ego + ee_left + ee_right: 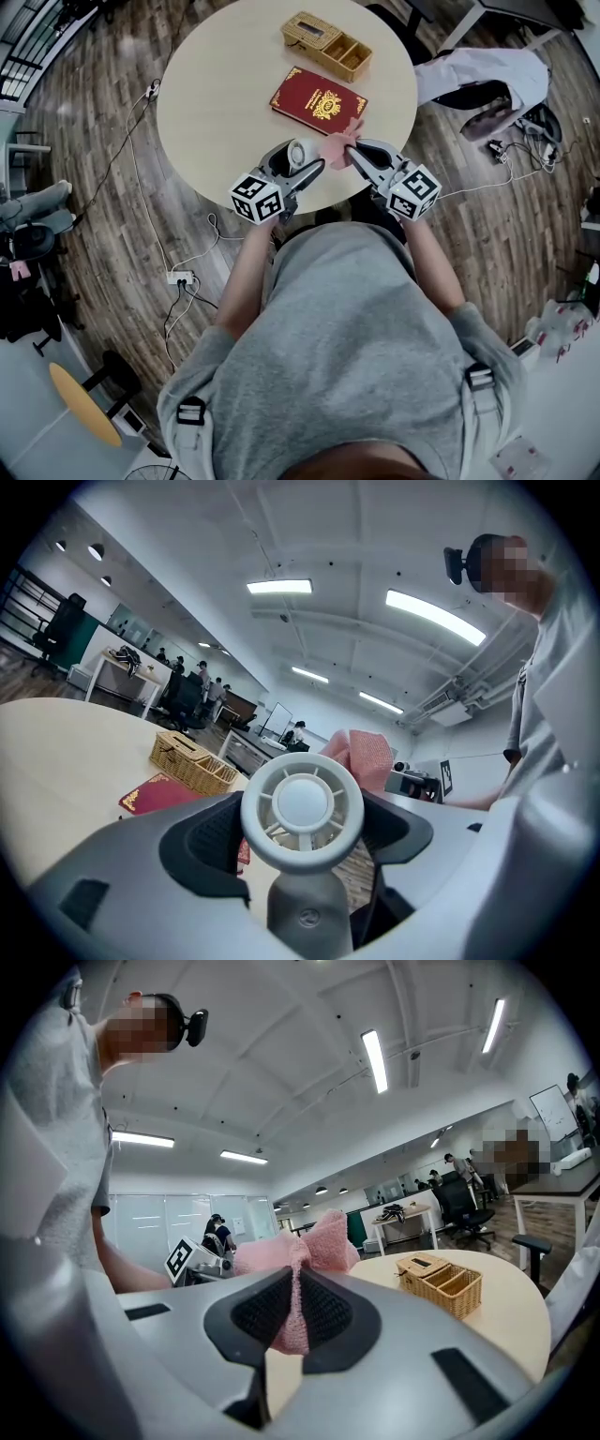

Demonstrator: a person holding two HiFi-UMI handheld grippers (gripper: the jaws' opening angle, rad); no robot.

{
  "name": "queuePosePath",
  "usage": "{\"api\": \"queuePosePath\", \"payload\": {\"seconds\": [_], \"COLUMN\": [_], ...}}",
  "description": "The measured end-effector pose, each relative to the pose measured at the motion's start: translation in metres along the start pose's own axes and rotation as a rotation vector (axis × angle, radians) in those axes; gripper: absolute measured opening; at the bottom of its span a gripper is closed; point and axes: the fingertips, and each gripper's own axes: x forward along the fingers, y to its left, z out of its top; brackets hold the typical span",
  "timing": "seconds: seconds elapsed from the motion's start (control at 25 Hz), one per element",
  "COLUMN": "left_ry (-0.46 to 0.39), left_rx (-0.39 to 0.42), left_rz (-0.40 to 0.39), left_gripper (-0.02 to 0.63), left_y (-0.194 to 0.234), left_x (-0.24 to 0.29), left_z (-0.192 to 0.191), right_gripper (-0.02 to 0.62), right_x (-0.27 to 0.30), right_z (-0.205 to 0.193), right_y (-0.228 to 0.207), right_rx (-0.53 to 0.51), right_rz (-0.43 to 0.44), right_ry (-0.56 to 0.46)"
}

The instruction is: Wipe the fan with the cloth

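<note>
Left gripper (302,167) is clenched on the small white fan (302,805), held over the near edge of the round table (216,103). Right gripper (361,155) pinches the pink cloth (314,1246) above that same edge, just beside the fan.

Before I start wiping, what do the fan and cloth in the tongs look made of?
The small round white fan: apparently moulded plastic, smooth matte finish, going by its crisp spokes and even surface. The pink cloth: soft terry or microfibre fabric, by its fuzzy nap; which fibre, I cannot tell.
</note>
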Motion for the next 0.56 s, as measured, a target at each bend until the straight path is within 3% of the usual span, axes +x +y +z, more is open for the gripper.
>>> {"api": "queuePosePath", "payload": {"seconds": [0.56], "left_ry": [0.026], "left_rx": [0.008], "left_rz": [0.005], "left_gripper": [0.383], "left_y": [0.0041], "left_x": [0.0042], "left_z": [-0.0041], "right_gripper": [0.028], "right_x": [-0.0007], "right_z": [0.0059], "right_y": [-0.0021], "right_rx": [0.017], "right_rz": [-0.004], "right_ry": [-0.028]}}
